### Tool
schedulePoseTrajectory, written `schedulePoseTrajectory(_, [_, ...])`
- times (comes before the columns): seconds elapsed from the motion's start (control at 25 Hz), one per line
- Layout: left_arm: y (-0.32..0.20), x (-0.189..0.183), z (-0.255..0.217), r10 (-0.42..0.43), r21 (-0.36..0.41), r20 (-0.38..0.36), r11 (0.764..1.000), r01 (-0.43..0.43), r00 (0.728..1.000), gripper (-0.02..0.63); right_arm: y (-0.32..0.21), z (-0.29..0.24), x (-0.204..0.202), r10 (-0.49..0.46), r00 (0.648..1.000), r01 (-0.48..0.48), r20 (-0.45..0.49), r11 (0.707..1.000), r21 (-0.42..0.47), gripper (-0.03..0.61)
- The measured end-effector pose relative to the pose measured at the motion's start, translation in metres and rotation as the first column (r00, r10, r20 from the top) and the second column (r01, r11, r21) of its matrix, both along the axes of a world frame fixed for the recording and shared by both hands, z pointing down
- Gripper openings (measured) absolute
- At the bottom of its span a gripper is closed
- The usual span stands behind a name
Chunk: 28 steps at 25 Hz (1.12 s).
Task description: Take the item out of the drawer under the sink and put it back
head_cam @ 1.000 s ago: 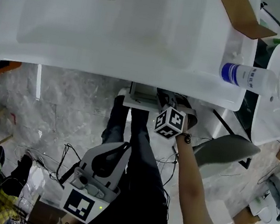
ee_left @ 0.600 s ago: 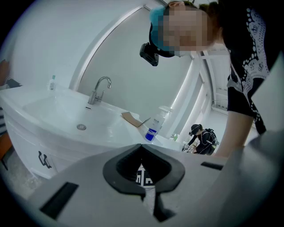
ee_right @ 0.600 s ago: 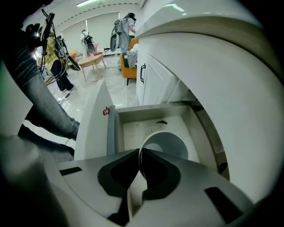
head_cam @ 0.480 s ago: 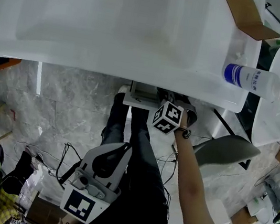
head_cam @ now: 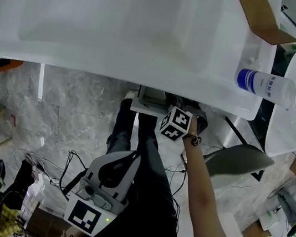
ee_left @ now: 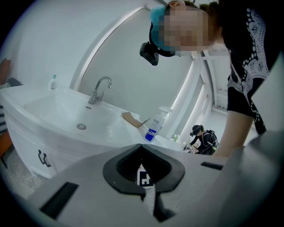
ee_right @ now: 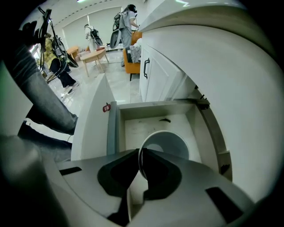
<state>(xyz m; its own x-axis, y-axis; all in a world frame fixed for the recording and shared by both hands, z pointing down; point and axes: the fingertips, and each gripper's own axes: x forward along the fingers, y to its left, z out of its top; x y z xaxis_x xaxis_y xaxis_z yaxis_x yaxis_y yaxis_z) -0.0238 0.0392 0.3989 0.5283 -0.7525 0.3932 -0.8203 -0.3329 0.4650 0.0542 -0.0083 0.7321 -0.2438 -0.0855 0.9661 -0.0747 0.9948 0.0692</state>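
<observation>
Item: white cup [ee_right: 171, 142], probably light, thin-walled, crushable. Location: at the open drawer [ee_right: 112, 128], rim pinched in your right tongs [ee_right: 138, 156]. Hold the rim gently. Your left tongs [ee_left: 142, 148]: together, empty.

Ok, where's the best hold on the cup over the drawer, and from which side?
The rim wall, from above. The cup has its mouth turned up toward the right gripper, over the open drawer, so one jaw can go inside the thin wall and the other outside it. Pinch the near edge of the rim; the jaws are shut on it that way now.
</observation>
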Motion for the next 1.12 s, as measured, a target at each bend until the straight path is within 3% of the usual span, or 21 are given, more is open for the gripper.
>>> schedulePoseTrajectory(0.2, [0.0,-0.002,-0.002,-0.008,0.006,0.0,1.0,0.008,1.0,0.0,-0.002,-0.011,0.0,0.051,0.996,-0.05,0.066,0.999,-0.022,0.032])
schedulePoseTrajectory(0.4, [0.001,-0.001,-0.005,0.0,0.013,-0.004,1.0,0.0,1.0,0.0,-0.001,-0.022,-0.002,0.092,0.991,-0.087,0.1,0.995,-0.051,0.091])
schedulePoseTrajectory(0.56, [0.001,-0.003,-0.007,0.0,0.024,0.001,1.0,0.0,1.0,0.0,0.0,-0.038,-0.006,0.135,0.978,-0.135,0.159,0.991,-0.011,0.091])
schedulePoseTrajectory(0.68, [-0.003,-0.005,-0.012,-0.006,0.046,-0.002,0.999,0.006,1.0,0.0,-0.003,-0.063,-0.01,0.198,0.947,-0.213,0.252,0.977,0.031,0.089])
schedulePoseTrajectory(0.8, [-0.006,-0.004,-0.021,0.002,0.071,-0.003,0.997,-0.002,1.0,0.0,-0.006,-0.101,-0.011,0.29,0.879,-0.33,0.38,0.943,0.044,0.032])
schedulePoseTrajectory(0.96, [-0.01,-0.001,-0.035,0.015,0.113,-0.005,0.993,-0.014,1.0,0.0,-0.004,-0.155,-0.008,0.433,0.723,-0.496,0.538,0.868,-0.031,0.018])
schedulePoseTrajectory(1.12, [-0.012,0.001,-0.049,0.031,0.145,-0.004,0.989,-0.03,1.0,0.0,0.002,-0.202,-0.004,0.492,0.593,-0.586,0.637,0.807,-0.077,0.017])
